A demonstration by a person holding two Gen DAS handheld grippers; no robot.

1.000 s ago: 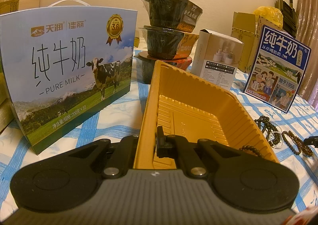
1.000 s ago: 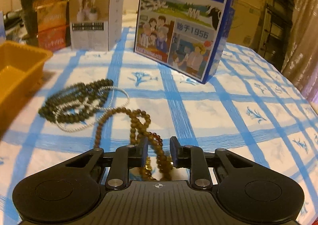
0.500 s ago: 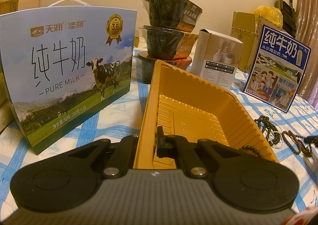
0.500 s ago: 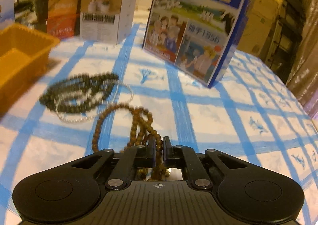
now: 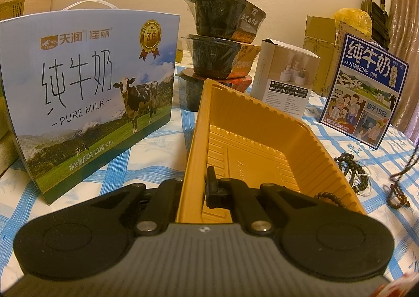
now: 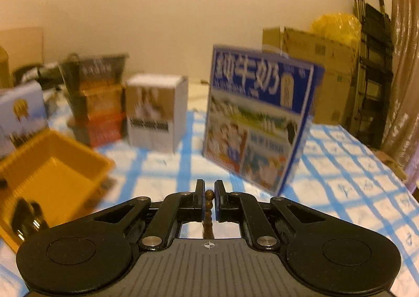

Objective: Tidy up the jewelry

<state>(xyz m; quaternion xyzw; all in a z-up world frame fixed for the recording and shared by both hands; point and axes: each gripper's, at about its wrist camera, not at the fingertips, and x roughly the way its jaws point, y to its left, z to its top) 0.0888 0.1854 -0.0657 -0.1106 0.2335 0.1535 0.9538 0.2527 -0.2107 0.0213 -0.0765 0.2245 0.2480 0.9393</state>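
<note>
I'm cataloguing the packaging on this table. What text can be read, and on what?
"天润 佳丽", "3.6", "纯牛奶", "PURE MILK", "净含量/规格: 200克×10": large milk carton.
"纯牛奶", "从小喝的奶", "始于1956": blue milk box.
White box: print too small to read.
Stacked black bowls: sleeve lettering not clearly legible.

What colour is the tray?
Yellow-gold tray; the left wrist view shows it best.
</note>
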